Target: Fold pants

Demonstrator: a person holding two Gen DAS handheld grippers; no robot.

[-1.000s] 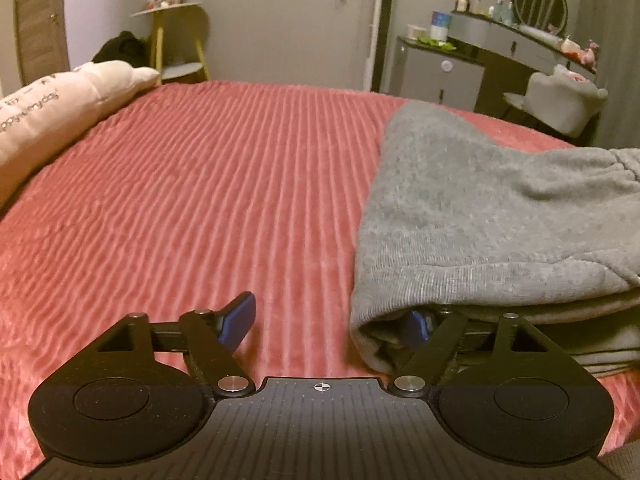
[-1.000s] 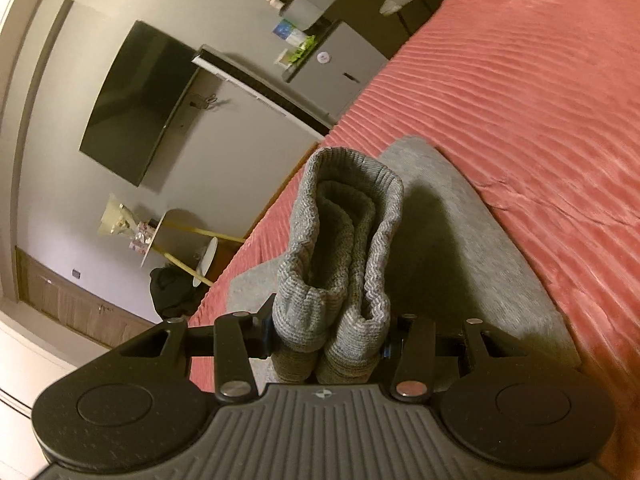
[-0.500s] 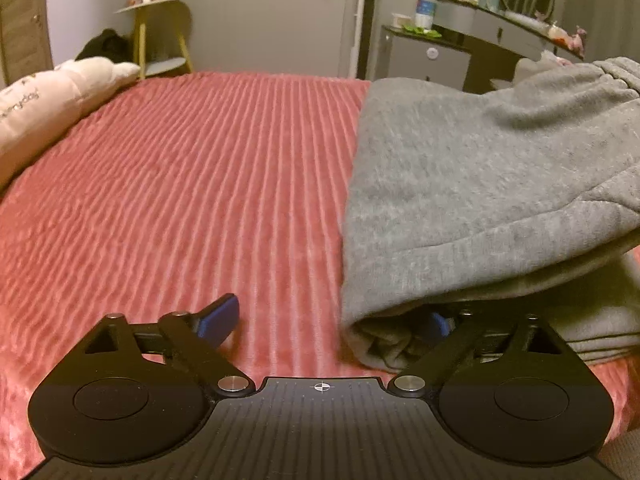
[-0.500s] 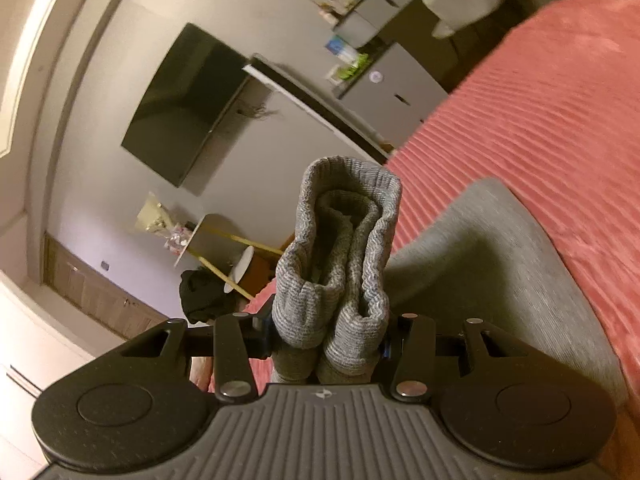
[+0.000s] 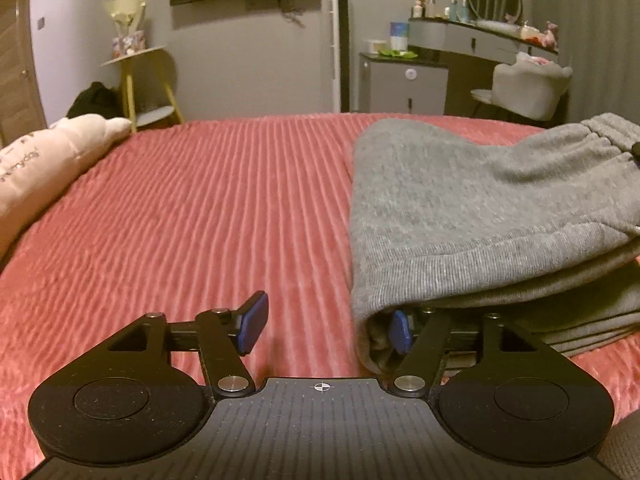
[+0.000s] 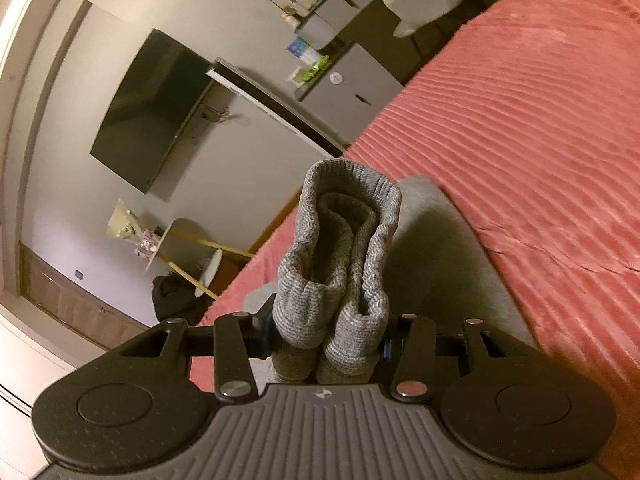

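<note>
Pants [image 5: 492, 216], soft and floppy, lie at three o'clock; right gripper [image 6: 326, 340] pinches bunched ribbed cuffs [image 6: 344, 240], left gripper [image 5: 326, 326], closing, straddles the folded edge ungripped.

grey pants [image 5: 480, 216] with ribbed cuffs [image 6: 340, 256]; coral-red ribbed bedspread [image 5: 200, 208]; pale pink pillow [image 5: 44, 168] with dark lettering; black grippers with blue pads [image 5: 253, 322]; yellow-legged side table [image 5: 138, 76].

Pants [image 5: 480, 208] cut off, perhaps folded
</note>
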